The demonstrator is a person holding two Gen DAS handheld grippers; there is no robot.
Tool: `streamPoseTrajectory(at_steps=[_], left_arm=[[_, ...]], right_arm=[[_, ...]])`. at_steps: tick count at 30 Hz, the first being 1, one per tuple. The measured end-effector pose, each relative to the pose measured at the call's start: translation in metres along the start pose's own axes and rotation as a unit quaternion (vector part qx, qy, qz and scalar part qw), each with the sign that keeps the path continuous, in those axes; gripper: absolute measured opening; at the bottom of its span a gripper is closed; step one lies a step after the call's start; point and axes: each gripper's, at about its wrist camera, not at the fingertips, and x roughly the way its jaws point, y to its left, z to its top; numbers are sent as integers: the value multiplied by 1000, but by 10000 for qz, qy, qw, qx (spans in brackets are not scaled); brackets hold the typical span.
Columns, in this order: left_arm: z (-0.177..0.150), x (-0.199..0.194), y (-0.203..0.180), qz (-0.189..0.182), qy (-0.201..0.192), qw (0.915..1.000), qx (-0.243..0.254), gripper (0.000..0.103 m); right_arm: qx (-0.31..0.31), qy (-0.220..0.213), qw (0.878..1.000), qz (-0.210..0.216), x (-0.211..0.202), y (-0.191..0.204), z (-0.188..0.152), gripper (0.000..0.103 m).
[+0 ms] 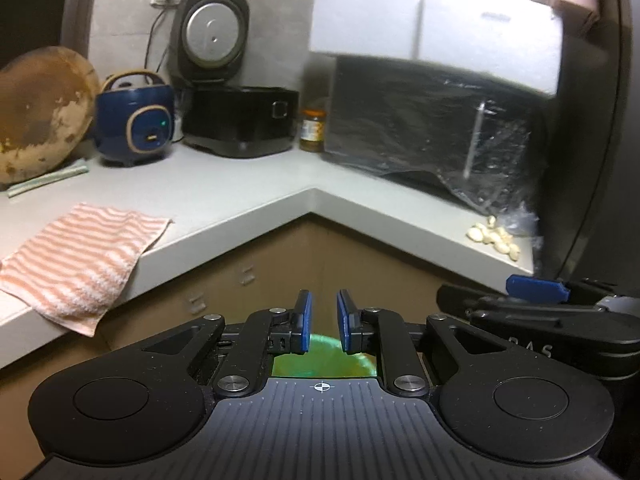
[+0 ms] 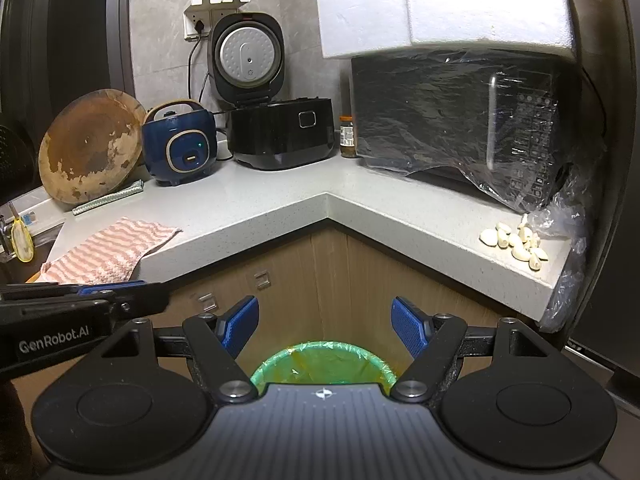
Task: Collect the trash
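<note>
A round trash bin lined with a green bag (image 2: 324, 362) stands on the floor in the corner under the L-shaped counter. It sits right below both grippers and shows as a green patch, the bin (image 1: 320, 354), in the left wrist view. My left gripper (image 1: 322, 302) hovers over it, its blue pads a narrow gap apart with nothing between them. My right gripper (image 2: 325, 314) hangs over the same bin, wide open and empty. Several garlic cloves (image 2: 516, 242) lie loose on the counter at the right.
A striped pink towel (image 2: 100, 254) hangs over the counter's left edge. At the back stand a blue rice cooker (image 2: 180, 148), an open black cooker (image 2: 280, 132), a jar (image 2: 347, 136) and a plastic-wrapped microwave (image 2: 460, 132) with a foam box (image 2: 440, 8) on top. A round wooden board (image 2: 90, 144) leans at the left.
</note>
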Motion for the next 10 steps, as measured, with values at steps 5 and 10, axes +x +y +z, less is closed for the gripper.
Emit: streamPoseTrajectory(at_steps=[5, 10], left_arm=[[6, 15, 10, -181, 118, 9997, -92, 18], [27, 41, 36, 65, 156, 9995, -276, 18]], right_arm=[[134, 23, 9996, 258, 20, -5, 3, 74], [-258, 203, 9987, 387, 55, -2, 23, 75]])
